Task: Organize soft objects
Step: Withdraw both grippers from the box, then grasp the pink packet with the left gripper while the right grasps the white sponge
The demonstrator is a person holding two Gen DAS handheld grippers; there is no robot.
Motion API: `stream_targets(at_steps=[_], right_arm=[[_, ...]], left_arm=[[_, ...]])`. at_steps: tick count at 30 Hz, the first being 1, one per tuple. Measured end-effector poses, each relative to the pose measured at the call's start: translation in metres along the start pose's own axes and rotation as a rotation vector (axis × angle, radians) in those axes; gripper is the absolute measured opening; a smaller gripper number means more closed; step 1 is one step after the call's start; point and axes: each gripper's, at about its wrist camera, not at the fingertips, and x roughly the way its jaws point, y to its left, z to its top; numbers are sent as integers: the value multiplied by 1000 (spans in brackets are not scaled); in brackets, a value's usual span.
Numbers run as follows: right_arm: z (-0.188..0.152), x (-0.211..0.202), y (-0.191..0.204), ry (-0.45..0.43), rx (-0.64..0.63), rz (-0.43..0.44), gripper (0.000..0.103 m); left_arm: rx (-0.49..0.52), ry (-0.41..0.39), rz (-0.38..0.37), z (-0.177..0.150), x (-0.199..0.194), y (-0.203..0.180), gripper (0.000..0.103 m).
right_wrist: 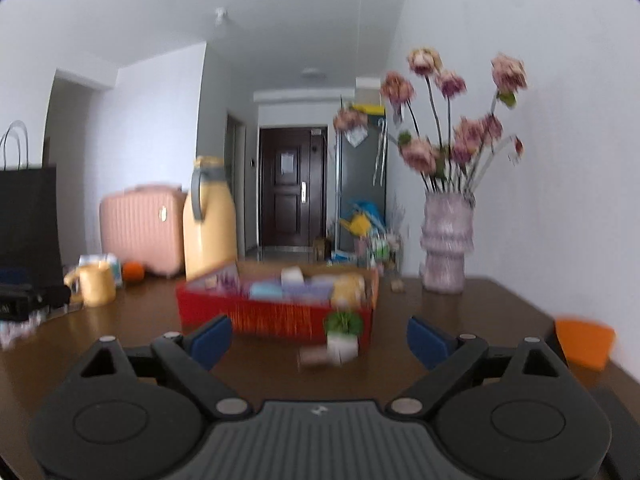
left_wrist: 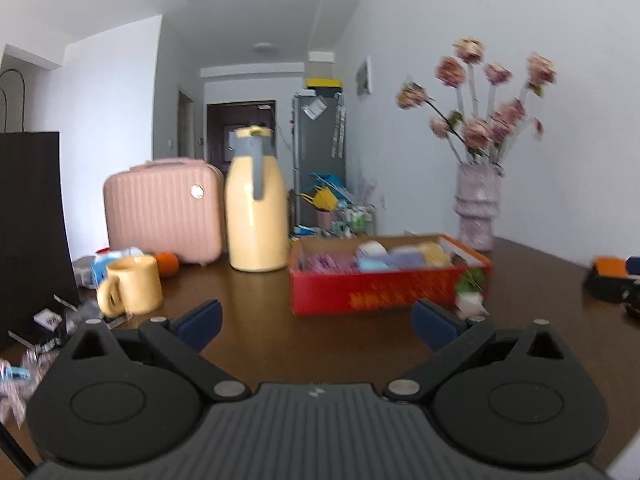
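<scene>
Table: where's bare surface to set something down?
Free: the dark table between the yellow mug and the red box, and right of the box below the vase. Crowded: the left edge, littered by the black bag, and behind the mug.

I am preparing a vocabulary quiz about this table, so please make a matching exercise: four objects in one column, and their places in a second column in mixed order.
Objects:
1. yellow ceramic mug
2. pink hard-shell suitcase
3. red cardboard box
4. lilac ribbed vase

Places:
A. far right, by the white wall, holding flowers
B. middle of the table, filled with pastel soft items
C. behind the mug, left of the yellow jug
D. front left, handle toward the camera

Pairs: 1-D, 2-C, 3-B, 4-A
</scene>
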Motion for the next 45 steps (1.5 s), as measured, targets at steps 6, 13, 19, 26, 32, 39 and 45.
stream_targets(at_steps=[6, 13, 19, 26, 32, 39, 45], right_arm=[[-35, -21, -16, 51, 82, -12, 94], [-37, 2, -43, 82, 119, -23, 94], [-26, 43, -63, 135, 131, -38, 94], [-13, 79, -74, 150, 119, -52, 94], [-5, 120, -63, 169, 62, 10, 94], [-2, 235, -43, 373, 87, 61, 85], [-8, 281, -30, 447, 88, -28, 27]], left_arm=[[11, 111, -110, -25, 1, -28, 103], [86, 190, -231, -21, 62, -76, 83], [205, 253, -327, -11, 156, -131, 79], [266, 411, -429, -12, 255, -169, 40], [202, 463, -479, -13, 271, -146, 16], [55, 390, -380, 2, 225, -60, 15], [-11, 376, -223, 5, 201, 1, 15]])
